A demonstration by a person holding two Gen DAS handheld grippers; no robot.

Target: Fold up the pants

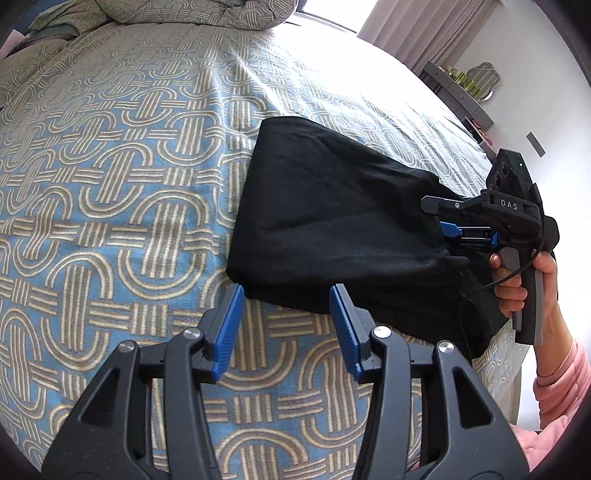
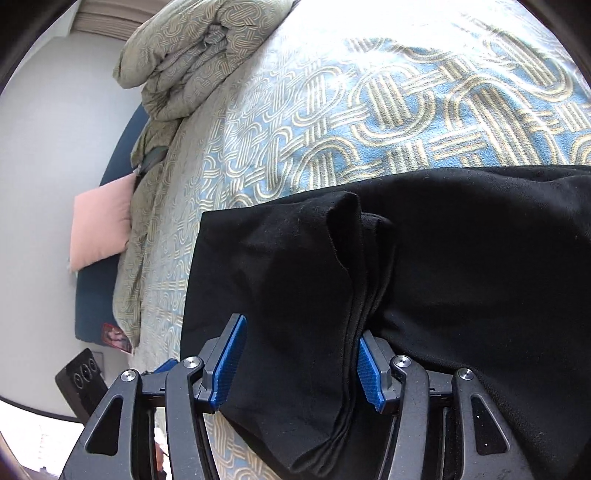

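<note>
Black pants (image 1: 325,214) lie folded into a thick stack on the patterned bed cover (image 1: 110,184). My left gripper (image 1: 290,321) hovers open just in front of the stack's near corner, nothing between its blue pads (image 1: 229,332). At the stack's right end, a person's hand (image 1: 513,288) holds my right gripper (image 1: 439,218). In the right wrist view the right gripper (image 2: 299,365) straddles a fold of the pants (image 2: 295,277). Layered cloth edges run between its fingers. The left pad (image 2: 231,362) shows its whole face, clear of the cloth, so the jaws stand open.
A bunched duvet (image 2: 192,55) of the same pattern lies at the bed's far end. A pink pillow (image 2: 101,225) leans on a blue headboard. The bed edge runs below the pants' right end (image 1: 498,369). Beyond it are curtains (image 1: 424,33) and a grey shelf (image 1: 461,92).
</note>
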